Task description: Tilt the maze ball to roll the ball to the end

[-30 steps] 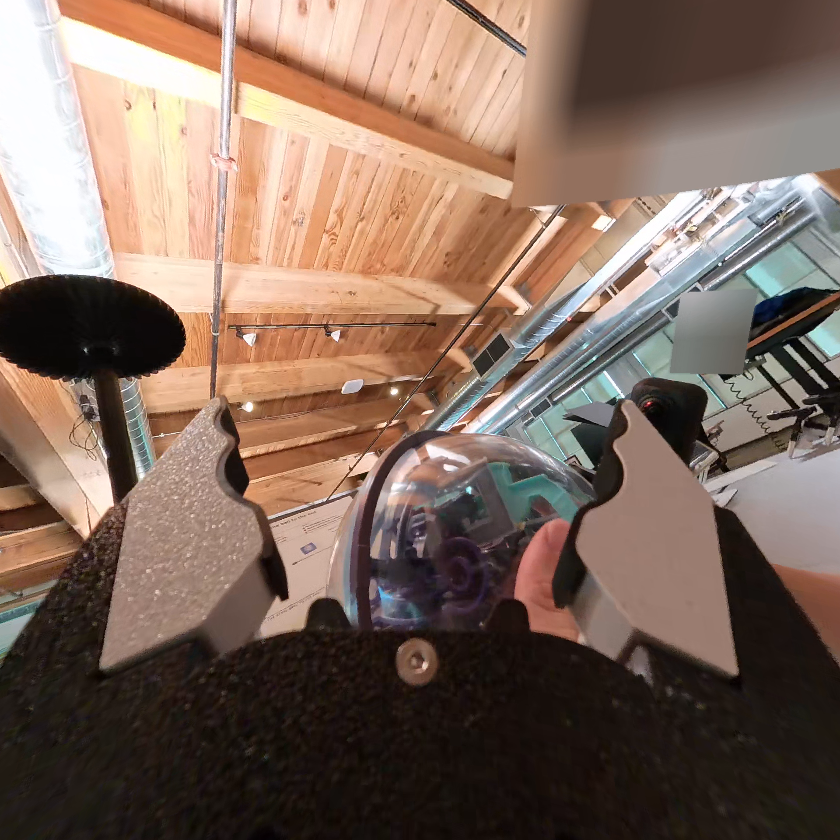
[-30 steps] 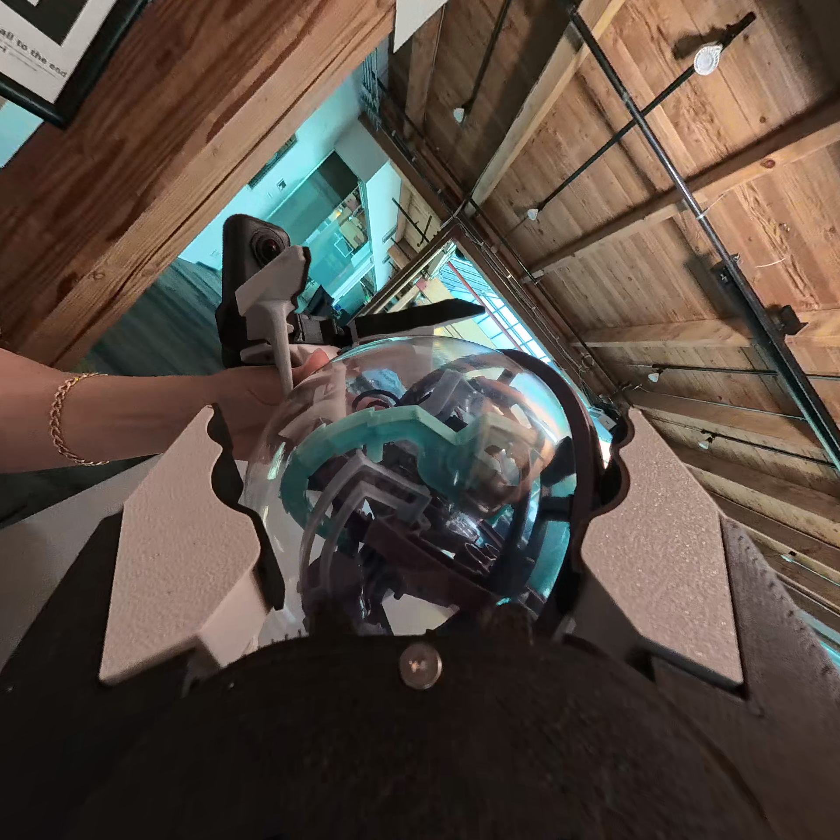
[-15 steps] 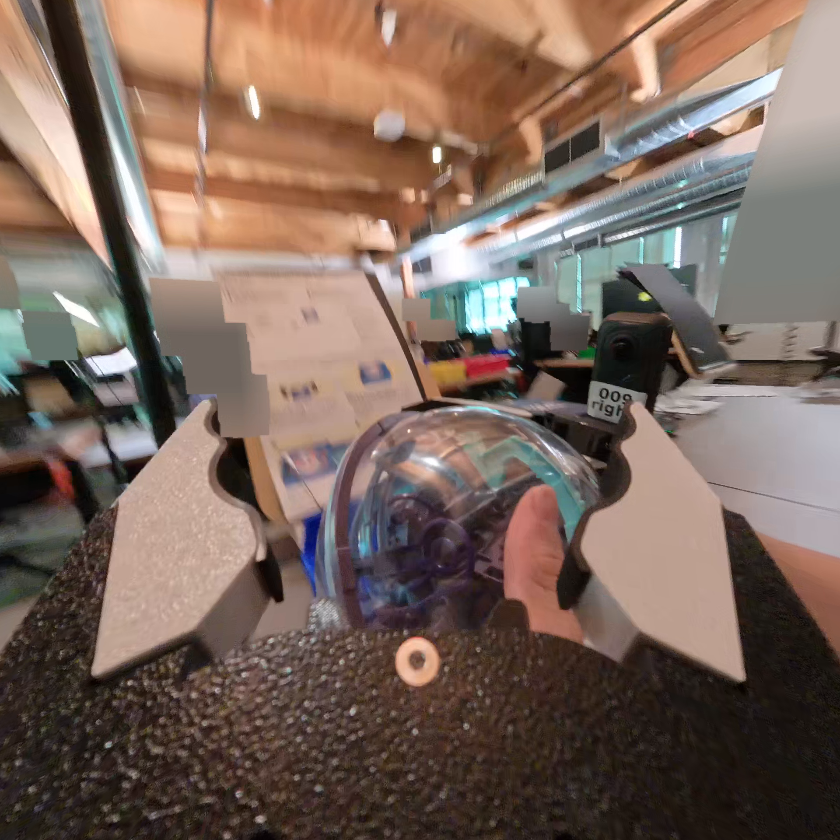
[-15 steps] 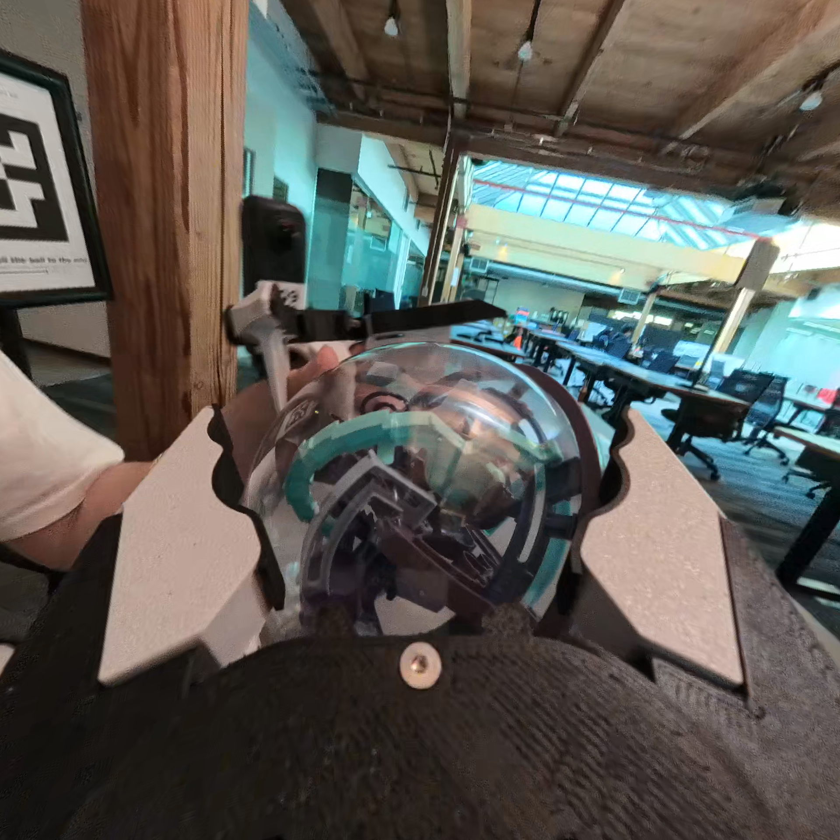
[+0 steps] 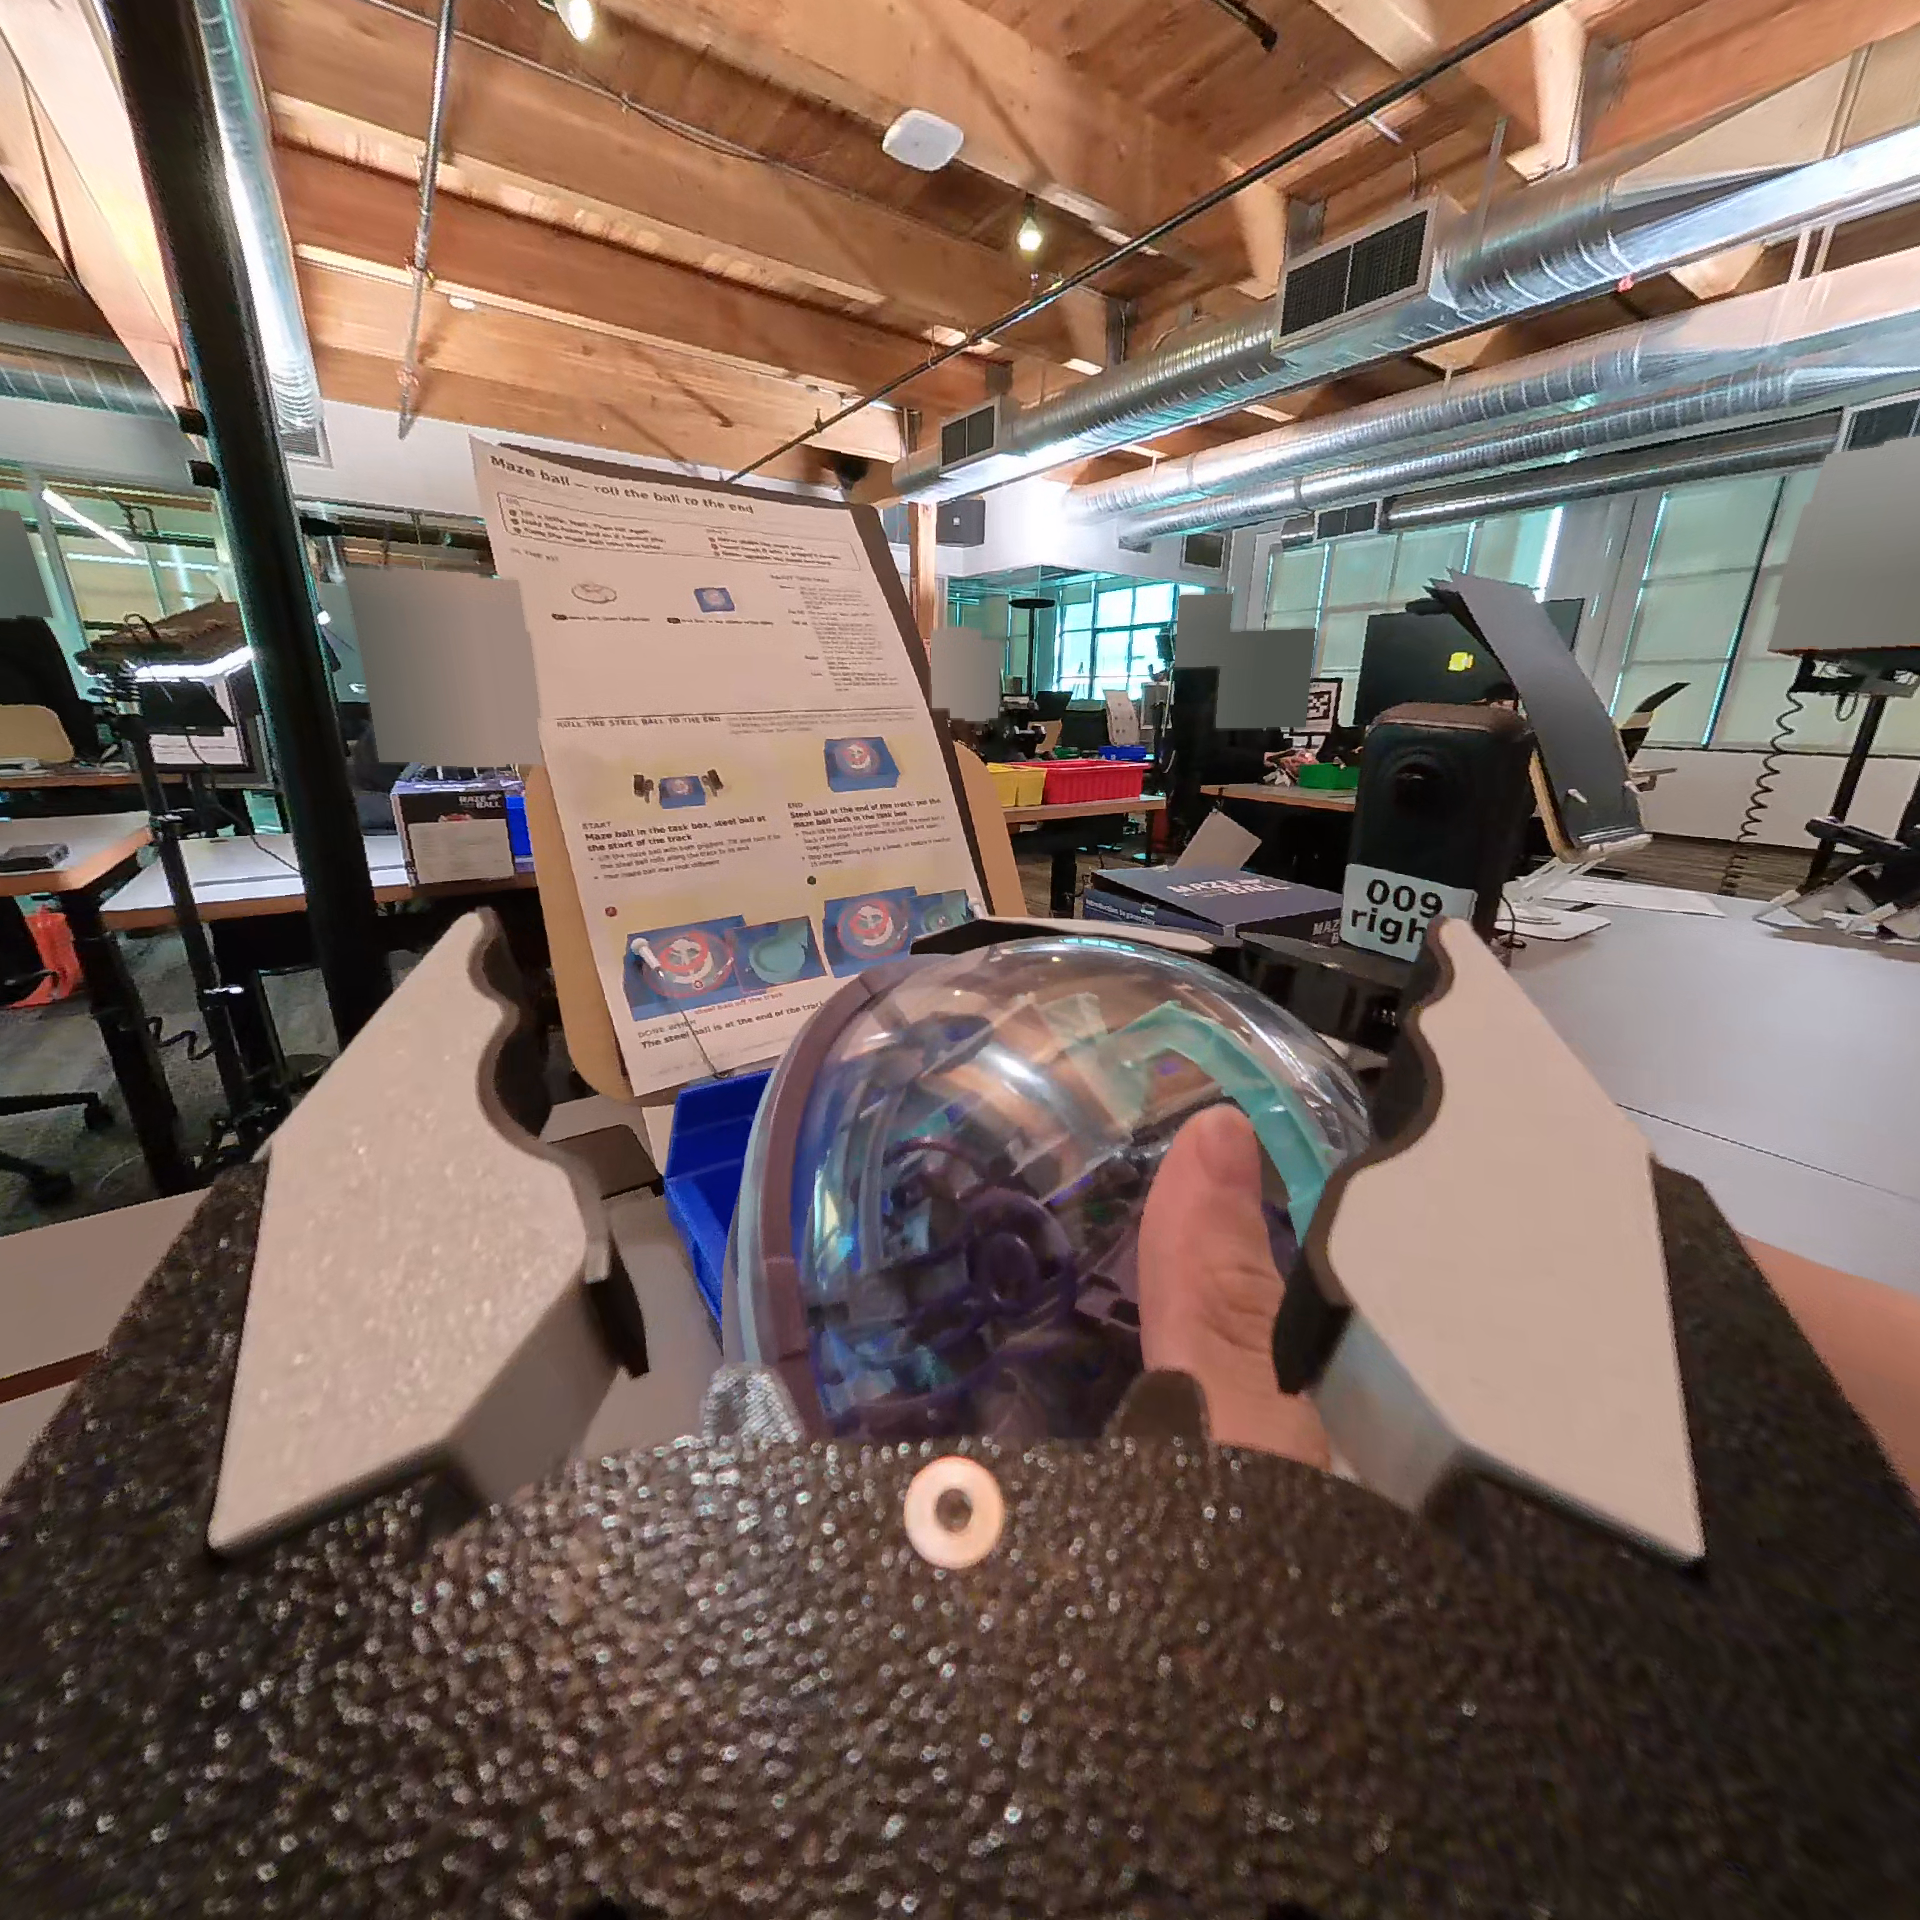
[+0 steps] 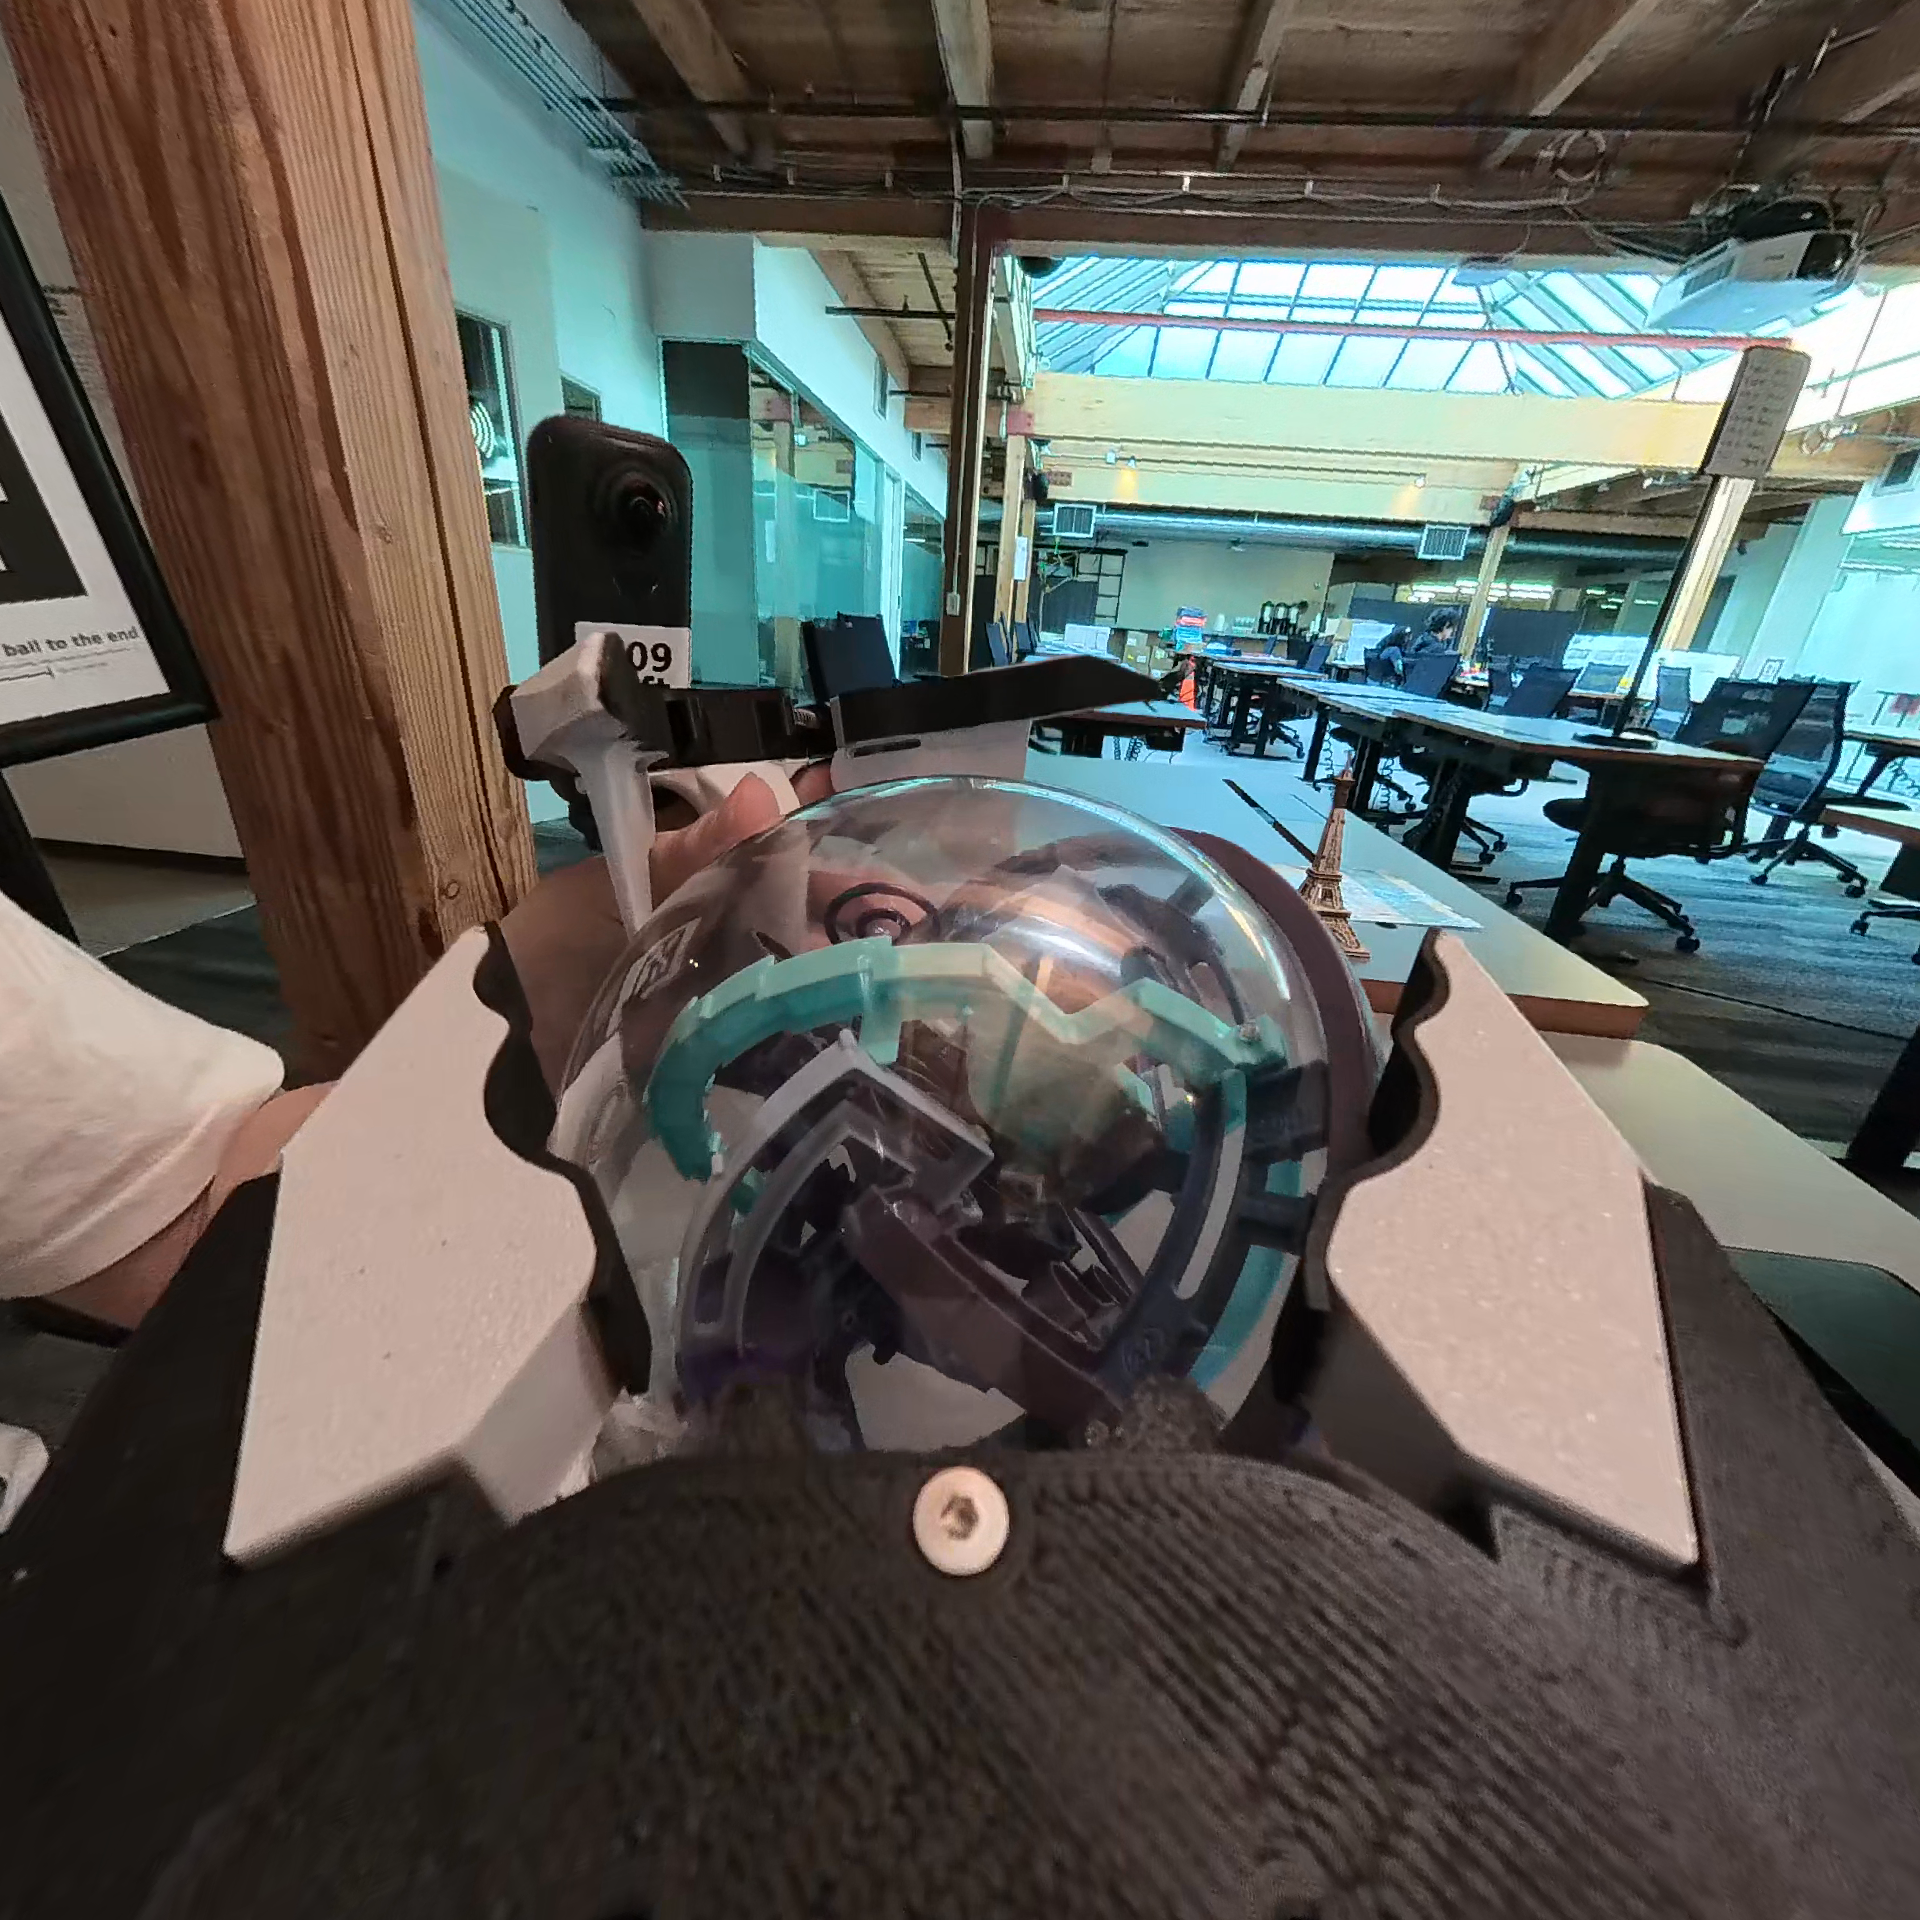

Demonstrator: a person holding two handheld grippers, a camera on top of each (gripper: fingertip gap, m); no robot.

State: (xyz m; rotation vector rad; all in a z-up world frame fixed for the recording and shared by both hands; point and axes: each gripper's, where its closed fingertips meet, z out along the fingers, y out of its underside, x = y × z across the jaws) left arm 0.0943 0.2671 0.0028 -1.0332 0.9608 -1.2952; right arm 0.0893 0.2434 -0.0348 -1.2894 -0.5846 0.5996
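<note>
Between my right claw's (image 6: pixel 961 1039) spread fingers sits the maze ball (image 6: pixel 966 1122), both pads against its shell; my left claw's (image 5: pixel 961 1049) contact is hard to judge, steel ball indiscernible.

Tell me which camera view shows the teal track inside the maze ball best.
The right wrist view: the teal track arcs unobstructed across the maze ball. The left wrist view catches only a short piece, partly behind a thumb.
</note>
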